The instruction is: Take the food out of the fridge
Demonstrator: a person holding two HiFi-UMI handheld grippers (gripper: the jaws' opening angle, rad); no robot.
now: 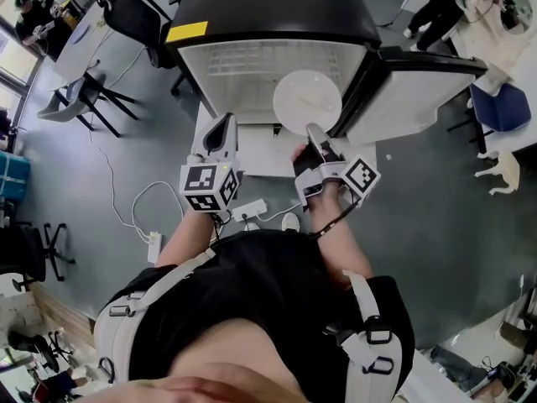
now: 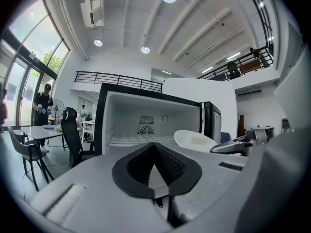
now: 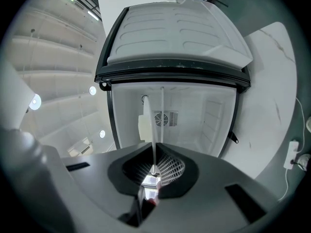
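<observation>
A small black fridge [image 1: 277, 11] stands open in front of me, its white inside [image 1: 268, 65] showing and its door [image 1: 419, 91] swung out to the right. My right gripper [image 1: 315, 137] is shut on the near rim of a round white plate [image 1: 307, 101], which is held level at the fridge mouth. In the right gripper view the plate [image 3: 153, 125] runs edge-on out of the shut jaws [image 3: 154, 166], with a pale lump [image 3: 141, 126] on it. My left gripper [image 1: 220, 133] hovers beside it on the left, shut [image 2: 155, 147] and holding nothing. From the left gripper view the plate [image 2: 194, 141] sits to the right.
A power strip [image 1: 249, 211] and white cables lie on the grey floor at my feet. Black chairs and a table [image 1: 84, 99] stand to the left, where a person [image 2: 43, 106] is at a table. An office chair [image 2: 73, 135] is beside the fridge.
</observation>
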